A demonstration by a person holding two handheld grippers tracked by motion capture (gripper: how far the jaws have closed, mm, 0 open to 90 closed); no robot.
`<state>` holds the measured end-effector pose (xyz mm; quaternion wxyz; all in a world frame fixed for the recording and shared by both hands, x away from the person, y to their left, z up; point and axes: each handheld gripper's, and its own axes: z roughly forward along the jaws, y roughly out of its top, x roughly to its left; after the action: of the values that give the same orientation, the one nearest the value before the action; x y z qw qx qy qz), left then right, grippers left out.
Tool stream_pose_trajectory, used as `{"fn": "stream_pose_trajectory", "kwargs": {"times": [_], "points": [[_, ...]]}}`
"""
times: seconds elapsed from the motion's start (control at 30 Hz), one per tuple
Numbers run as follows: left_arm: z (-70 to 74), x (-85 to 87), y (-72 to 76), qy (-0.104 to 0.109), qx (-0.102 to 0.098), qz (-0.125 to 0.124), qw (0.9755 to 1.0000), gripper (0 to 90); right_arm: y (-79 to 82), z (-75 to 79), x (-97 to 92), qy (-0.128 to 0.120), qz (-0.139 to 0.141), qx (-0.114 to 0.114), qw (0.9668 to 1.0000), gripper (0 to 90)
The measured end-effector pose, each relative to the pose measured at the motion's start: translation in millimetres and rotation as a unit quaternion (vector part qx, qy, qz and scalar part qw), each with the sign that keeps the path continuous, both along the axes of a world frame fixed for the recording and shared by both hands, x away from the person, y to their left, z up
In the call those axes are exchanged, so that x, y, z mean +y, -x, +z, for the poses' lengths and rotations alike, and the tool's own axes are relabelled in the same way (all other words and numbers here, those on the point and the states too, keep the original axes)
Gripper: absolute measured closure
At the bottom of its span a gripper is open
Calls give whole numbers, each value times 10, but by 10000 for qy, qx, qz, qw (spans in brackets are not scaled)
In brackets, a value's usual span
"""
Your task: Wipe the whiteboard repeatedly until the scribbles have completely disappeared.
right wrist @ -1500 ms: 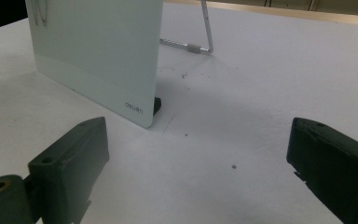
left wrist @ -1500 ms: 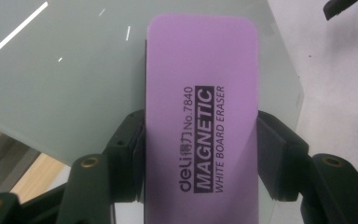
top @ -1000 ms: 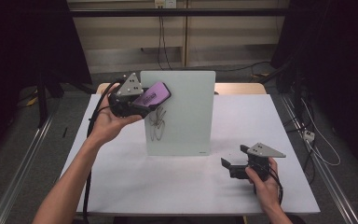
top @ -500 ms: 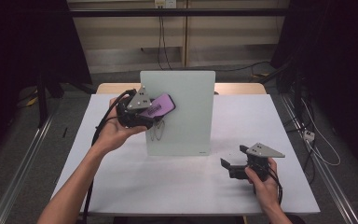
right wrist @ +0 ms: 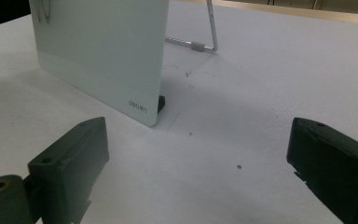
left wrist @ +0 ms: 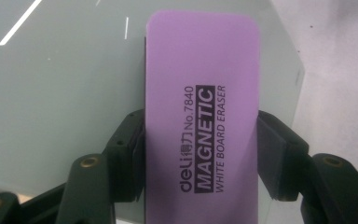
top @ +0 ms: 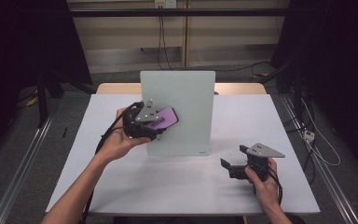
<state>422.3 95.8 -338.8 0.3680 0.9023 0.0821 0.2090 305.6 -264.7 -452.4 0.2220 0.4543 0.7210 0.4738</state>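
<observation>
Clamped across its long sides, the purple eraser [left wrist: 200,121] sits firmly between the jaws of the left gripper [top: 156,126], with the printed face toward the camera and the far end jutting well past the fingertips. Just beyond that end stands the whiteboard [top: 186,93], upright on its wire stand [right wrist: 205,44]; the eraser appears to lie flat against the board's left half, though actual contact cannot be confirmed. Nearer the person and well off to the side, the right gripper [top: 235,164] rests low over the white table [top: 261,116] with its jaws spread wide and nothing between them, pointed at the board's lower corner.

A few dark pen strokes show at the top edge of the right gripper view — marks [right wrist: 44,11] not yet wiped. Judging from this, the wiping is underway but unfinished — the remaining strokes need a pass, and the eraser then has to be put down.
</observation>
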Motion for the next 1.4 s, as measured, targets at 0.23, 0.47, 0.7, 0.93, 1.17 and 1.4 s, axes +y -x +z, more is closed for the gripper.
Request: {"fn": "stream_pose_trajectory", "kwargs": {"times": [0.23, 0.47, 0.7, 0.93, 1.17, 1.4], "points": [[19, 14, -22, 26, 51, -31, 10000, 413, -1, 0, -1, -1, 9, -14, 10000, 56], [203, 95, -90, 240, -83, 141, 9996, 414, 1, 2, -11, 0, 13, -3, 10000, 56], [321, 205, -135, 408, -223, 300, 9985, 414, -1, 1, -11, 6, 15, -9, 10000, 56], [234, 209, -93, 285, -263, 284, 9988, 413, 3, 1, -9, 3, 28, -19, 10000, 56], [110, 221, -56, 234, -134, 216, 9994, 413, -4, -1, -1, -6, 22, 3, 10000, 56], [8, 177, -9, -7, -106, 125, 9999, 413, -7, -3, 11, 8, 40, 18, 10000, 56]]}}
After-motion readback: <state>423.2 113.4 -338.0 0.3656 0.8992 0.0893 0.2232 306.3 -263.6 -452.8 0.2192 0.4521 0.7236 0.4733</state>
